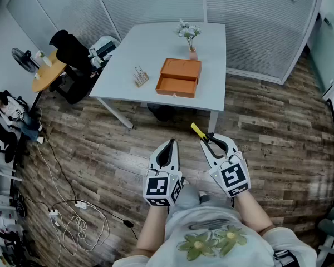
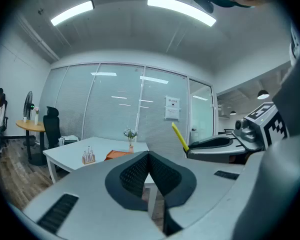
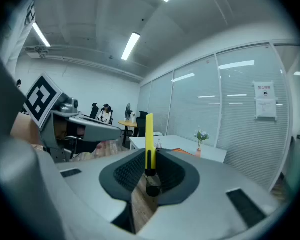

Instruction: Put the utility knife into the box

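Clamping utility knife (image 1: 197, 130), right hand-held gripper (image 1: 208, 140) points forward.

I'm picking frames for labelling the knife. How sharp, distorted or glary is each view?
Head view: evenly lit and sharp, floorboards bowed toward the edges, utility knife small. Left gripper view: strong fisheye, dark corners, ceiling lights blown out. Right gripper view: same fisheye, the knife sharp in the right claw.

Yellow utility knife (image 1: 197, 130), black at rear end, is clamped btw. pads of right claw (image 1: 207, 138), tip sticking fwd past them. Orange box (image 1: 179, 77) is laid open on white table (image 1: 133, 49), well apart.
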The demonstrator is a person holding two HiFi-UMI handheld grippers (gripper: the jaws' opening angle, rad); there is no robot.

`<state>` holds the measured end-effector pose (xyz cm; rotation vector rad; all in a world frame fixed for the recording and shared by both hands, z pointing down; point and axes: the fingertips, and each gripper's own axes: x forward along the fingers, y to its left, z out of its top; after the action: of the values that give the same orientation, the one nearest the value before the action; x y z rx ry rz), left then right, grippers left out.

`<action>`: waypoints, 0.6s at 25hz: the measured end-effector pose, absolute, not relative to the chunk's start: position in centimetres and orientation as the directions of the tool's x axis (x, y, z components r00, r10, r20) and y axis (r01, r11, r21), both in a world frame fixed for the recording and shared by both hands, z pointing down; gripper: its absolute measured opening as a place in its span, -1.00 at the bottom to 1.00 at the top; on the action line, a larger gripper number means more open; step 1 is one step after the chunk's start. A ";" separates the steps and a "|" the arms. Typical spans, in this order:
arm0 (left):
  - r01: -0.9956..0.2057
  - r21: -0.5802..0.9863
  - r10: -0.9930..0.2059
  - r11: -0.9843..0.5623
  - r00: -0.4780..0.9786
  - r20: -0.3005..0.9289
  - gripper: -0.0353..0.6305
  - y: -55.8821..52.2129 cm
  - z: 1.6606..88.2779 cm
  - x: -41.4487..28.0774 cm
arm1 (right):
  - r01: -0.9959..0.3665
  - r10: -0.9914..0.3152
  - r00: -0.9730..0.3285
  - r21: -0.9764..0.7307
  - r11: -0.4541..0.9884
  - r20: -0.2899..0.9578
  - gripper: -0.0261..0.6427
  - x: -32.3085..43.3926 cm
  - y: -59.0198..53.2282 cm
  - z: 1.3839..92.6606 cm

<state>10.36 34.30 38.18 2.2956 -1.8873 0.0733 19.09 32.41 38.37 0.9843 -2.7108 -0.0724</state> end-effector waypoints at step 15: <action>-0.976 0.087 -0.965 -0.201 0.212 0.155 -0.89 29.6 38.7 9.8 | -0.625 -0.640 -0.741 0.142 0.768 0.204 -0.70 18.1 28.1 38.4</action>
<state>9.76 29.65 38.66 2.3115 -1.8713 0.0983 18.10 28.05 38.45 0.9903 -2.7228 -0.0934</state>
